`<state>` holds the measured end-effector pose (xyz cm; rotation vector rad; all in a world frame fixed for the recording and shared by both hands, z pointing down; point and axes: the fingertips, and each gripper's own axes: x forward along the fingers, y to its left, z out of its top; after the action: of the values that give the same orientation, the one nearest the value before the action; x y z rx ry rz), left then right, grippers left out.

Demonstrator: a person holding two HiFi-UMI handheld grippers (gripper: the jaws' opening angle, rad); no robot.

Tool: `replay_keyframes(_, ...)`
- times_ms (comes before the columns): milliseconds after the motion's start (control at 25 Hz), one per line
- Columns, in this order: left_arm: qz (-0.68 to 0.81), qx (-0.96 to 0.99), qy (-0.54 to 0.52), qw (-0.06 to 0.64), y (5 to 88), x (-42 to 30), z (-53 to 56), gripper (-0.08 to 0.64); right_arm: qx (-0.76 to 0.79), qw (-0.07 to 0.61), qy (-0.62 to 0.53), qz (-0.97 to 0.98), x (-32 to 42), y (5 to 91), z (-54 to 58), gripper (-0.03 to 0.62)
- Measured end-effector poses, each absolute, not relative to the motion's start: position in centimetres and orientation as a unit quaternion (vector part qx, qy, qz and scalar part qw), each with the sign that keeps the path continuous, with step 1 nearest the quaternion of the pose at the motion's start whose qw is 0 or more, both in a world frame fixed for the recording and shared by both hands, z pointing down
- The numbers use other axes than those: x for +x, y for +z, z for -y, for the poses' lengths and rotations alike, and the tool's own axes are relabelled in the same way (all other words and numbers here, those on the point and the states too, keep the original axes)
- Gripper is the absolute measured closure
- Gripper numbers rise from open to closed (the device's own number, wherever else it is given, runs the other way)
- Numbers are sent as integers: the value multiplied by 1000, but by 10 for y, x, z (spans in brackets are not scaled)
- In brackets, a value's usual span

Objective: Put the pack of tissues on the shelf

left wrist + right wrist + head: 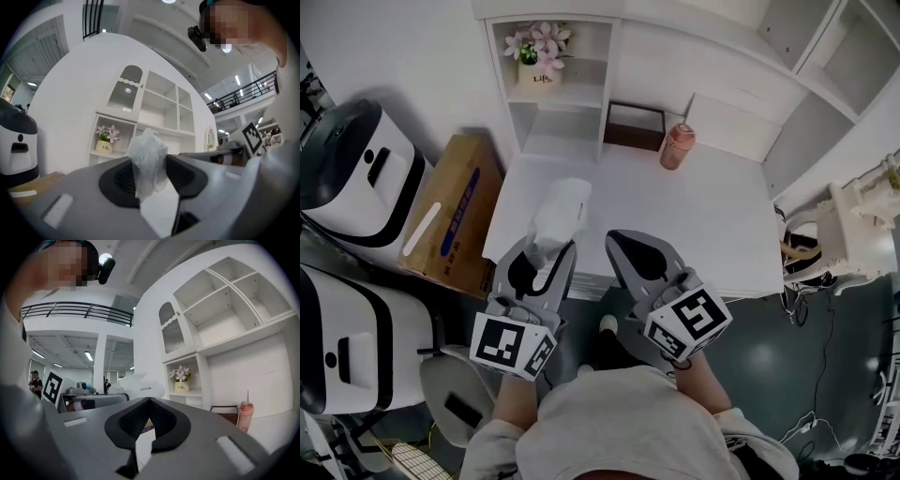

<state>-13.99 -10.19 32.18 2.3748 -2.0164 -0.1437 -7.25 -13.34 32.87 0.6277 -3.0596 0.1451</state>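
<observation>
Low in the frame, the left tool (pixel 546 261) pinches the soft, crinkly plastic-wrapped pack of tissues (pixel 561 211) over the smooth white surface (pixel 712 225). Beside it, the right tool (pixel 639 258) is pressed together, empty. At upper centre stands the boxy white shelf (pixel 567 94).

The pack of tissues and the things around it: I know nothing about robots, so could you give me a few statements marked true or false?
1. The left gripper is shut on the pack of tissues. True.
2. The pack of tissues already lies on the shelf. False: it is held up over the front of the desk.
3. A flower pot stands in a compartment of the shelf. True.
4. The right gripper holds the pink bottle. False: the bottle stands on the desk near the shelf, and the right gripper is shut with nothing in it.
</observation>
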Motion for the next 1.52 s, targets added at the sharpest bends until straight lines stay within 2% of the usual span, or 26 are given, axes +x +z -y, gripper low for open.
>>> replay_keyframes(1080,679,733,-41,-13,310,-157,232,399,157,-2,39,987,-94,318,272,592)
replay_keyframes(1520,676,736,-41,11,324,-184,255,399,164,10,51,985,-120,330,293,592)
